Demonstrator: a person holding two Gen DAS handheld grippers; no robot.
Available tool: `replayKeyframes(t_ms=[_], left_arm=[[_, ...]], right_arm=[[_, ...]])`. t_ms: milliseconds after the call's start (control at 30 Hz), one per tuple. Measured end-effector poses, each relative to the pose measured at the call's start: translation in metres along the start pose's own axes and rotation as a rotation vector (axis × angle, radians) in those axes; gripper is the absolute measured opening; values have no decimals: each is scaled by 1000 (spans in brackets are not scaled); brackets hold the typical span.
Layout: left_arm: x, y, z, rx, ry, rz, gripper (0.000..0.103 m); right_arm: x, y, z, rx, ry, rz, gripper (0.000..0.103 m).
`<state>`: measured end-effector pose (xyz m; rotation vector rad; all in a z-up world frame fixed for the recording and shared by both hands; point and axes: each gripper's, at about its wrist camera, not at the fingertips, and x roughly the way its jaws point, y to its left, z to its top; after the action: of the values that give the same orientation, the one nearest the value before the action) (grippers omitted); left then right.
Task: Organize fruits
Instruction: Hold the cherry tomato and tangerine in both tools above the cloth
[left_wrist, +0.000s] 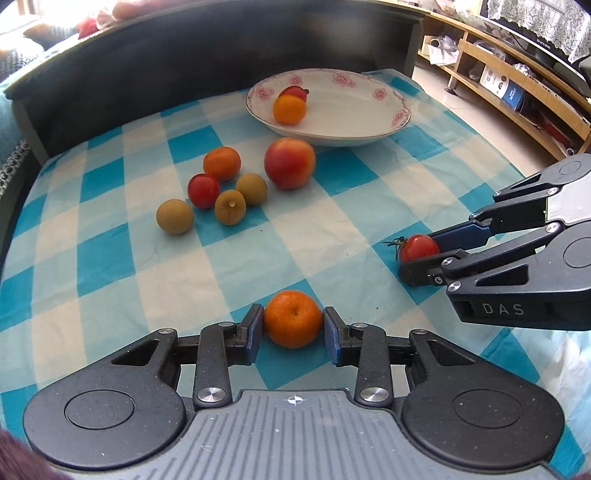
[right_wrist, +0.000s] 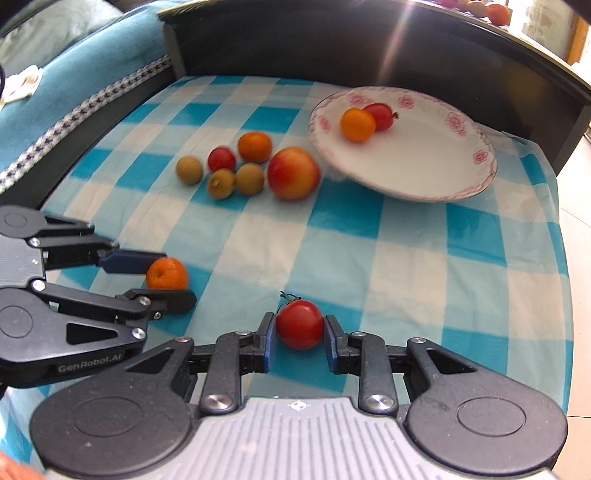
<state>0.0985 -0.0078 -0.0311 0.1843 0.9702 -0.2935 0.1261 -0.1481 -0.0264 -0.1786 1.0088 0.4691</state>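
I count three round orange mandarins (left_wrist: 292, 318) (left_wrist: 222, 163) (left_wrist: 289, 109), three glossy red cherry tomatoes (left_wrist: 419, 247) (left_wrist: 202, 190) (left_wrist: 295, 91), three brown-green round longans (left_wrist: 174, 216) (left_wrist: 230, 207) (left_wrist: 252, 188), one red-yellow peach (left_wrist: 289, 163), and one white floral-rimmed ceramic plate (left_wrist: 369, 99).

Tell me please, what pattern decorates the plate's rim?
Pink flowers on white plate, clearest in the right wrist view.

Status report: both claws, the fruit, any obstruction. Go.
Left claw shut on mandarin. Right claw shut on tomato. Plate holds two fruits; six loose on cloth. Path to plate clear.
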Motion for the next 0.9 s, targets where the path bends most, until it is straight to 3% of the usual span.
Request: replayKeyframes(t_ms=[100,200,400,700,900], left_arm=[[-1,0,-2,7,-8,4,45],[-1,3,-3,-8,-7,-2,57],[-3,8,-3,-29,-15,-2,65],[0,3,-3,-15,-14,-11,65],[0,2,-2,-11,-15,-9,59]], right_arm=[[-1,2,-4,-2,-3,-10,30],[-2,2,-6,-1,-7,-8,30],[-3,1,-7,-2,-4,10,38],[-1,-8,-4,19,-10,12,43],[0,-5,-1,4,-19,23,42]])
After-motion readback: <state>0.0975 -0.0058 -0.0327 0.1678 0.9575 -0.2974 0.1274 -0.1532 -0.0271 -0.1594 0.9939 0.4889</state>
